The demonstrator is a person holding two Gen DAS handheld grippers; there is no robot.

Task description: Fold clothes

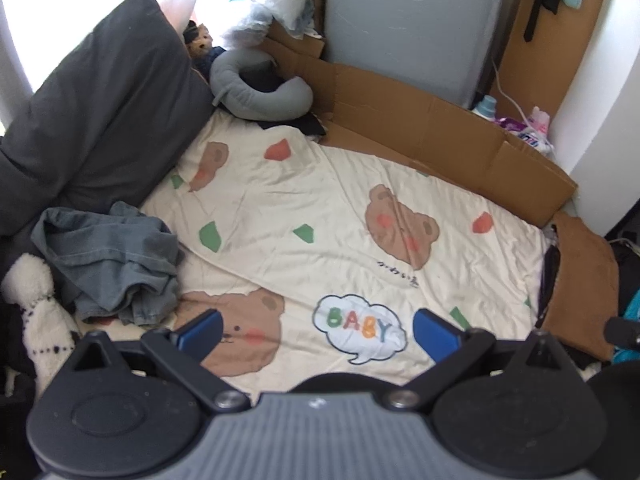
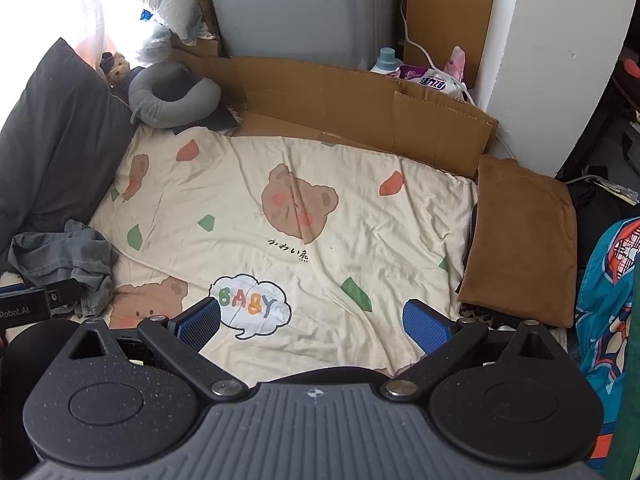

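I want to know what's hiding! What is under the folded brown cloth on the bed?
Under the folded brown cloth, darker layers peek out along its left edge, and a spotted, leopard-like bit shows at the near corner. The cloth covers the rest, so what those pieces are can't be told.

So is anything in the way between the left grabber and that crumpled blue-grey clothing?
Nothing visible. The left gripper is open above the bear sheet, and the crumpled blue-grey garment lies uncovered to its left.

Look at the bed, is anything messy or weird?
Yes. A crumpled grey-blue denim garment lies bunched at the left edge of the cream bear-print sheet, unfolded, while a brown cloth on the right lies neatly flat. Both open grippers, left and right, hold nothing.
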